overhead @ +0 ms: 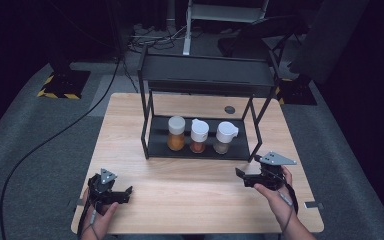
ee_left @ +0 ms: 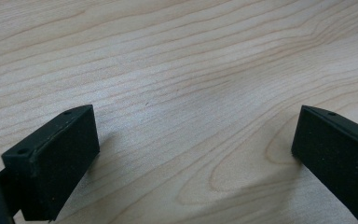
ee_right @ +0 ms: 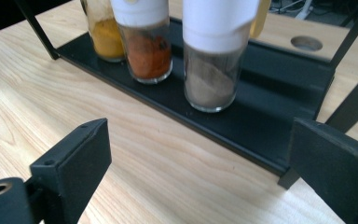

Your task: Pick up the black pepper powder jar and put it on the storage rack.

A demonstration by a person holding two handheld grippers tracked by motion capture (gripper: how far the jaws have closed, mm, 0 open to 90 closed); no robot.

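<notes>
Jar tops cropped (labels unreadable)

The high view looks forward and down from above the person's side, taking in the whole worktop and the black rack. The left gripper view sits close over bare wood, facing down. The right gripper view looks low across the worktop at the rack's three spice jars, shared with the high view.
</notes>
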